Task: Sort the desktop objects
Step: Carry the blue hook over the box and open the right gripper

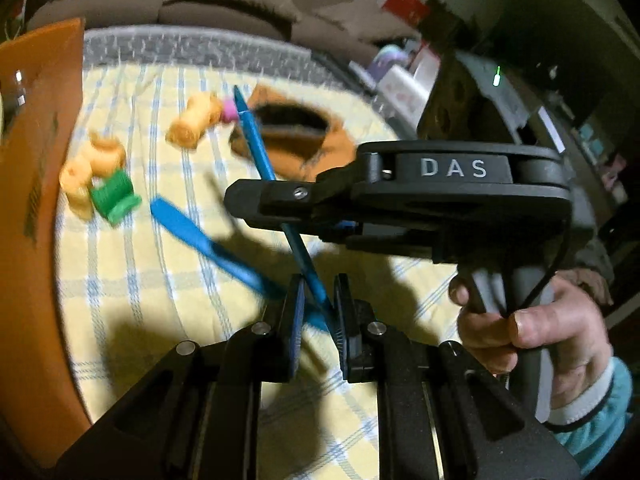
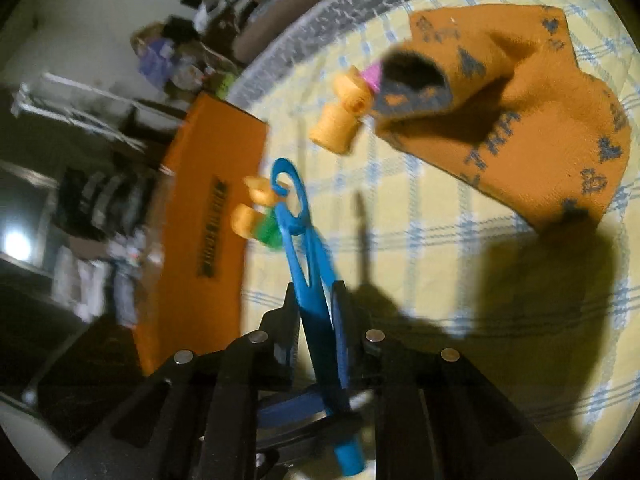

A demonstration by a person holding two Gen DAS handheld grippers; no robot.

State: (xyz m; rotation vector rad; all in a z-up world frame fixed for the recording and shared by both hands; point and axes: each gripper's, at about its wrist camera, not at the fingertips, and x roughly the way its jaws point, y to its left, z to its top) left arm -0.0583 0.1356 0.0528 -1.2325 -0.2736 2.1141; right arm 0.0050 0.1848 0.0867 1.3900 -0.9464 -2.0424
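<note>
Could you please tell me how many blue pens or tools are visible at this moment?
2: one blue pen held in the left gripper, and one blue looped tool held in the right gripper, its tip above the checked cloth. Others may be hidden.

1. Left claw [image 1: 318,312]: jaws nearly closed, clamped on a thin blue object that runs forward from between the pads.
2. Right claw [image 2: 316,312]: jaws narrow, clamped on a blue object.
3. In the left wrist view, the right claw crosses ahead of the left claw, body level.
4. Right hand [image 1: 532,320]: fingers wrapped around the claw's grey handle.
</note>
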